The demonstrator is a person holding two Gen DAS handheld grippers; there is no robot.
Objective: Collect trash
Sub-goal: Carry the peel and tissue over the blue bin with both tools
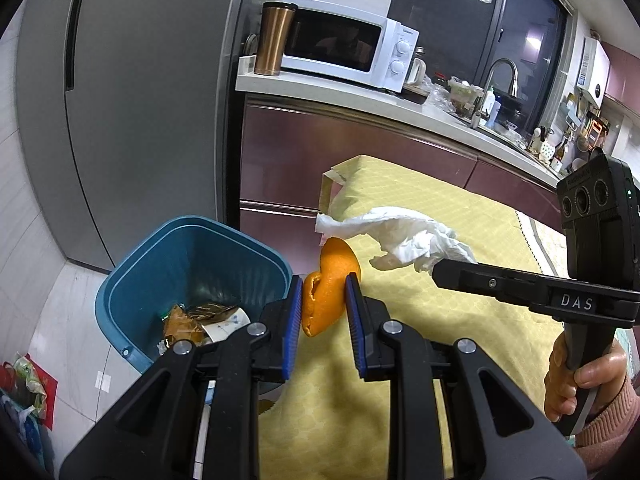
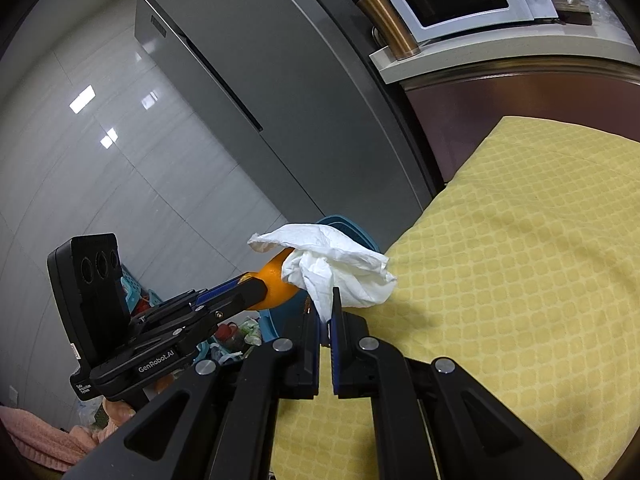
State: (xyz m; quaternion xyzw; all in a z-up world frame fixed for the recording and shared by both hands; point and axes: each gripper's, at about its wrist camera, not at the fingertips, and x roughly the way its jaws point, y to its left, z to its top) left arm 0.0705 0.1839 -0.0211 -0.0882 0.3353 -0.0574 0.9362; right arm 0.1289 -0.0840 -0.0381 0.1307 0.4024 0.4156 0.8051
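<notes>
A white microwave (image 1: 348, 50) with two round dials stands on the pale worktop (image 1: 360, 94) of a kitchen, a copper-coloured travel mug (image 1: 275, 38) with a dark lid just beside it at the worktop's end. A tall grey refrigerator (image 1: 152, 92) fills the space next to them. Farther along, a curved metal tap (image 1: 505, 74) rises over the sink, with bottles and jars crowded near it, below a dark window (image 1: 520, 28). Glossy maroon cabinet fronts (image 1: 340, 148) run beneath. A yellow patterned cloth (image 2: 520, 260) covers the table in the foreground; the floor is pale tile (image 1: 68, 320).
</notes>
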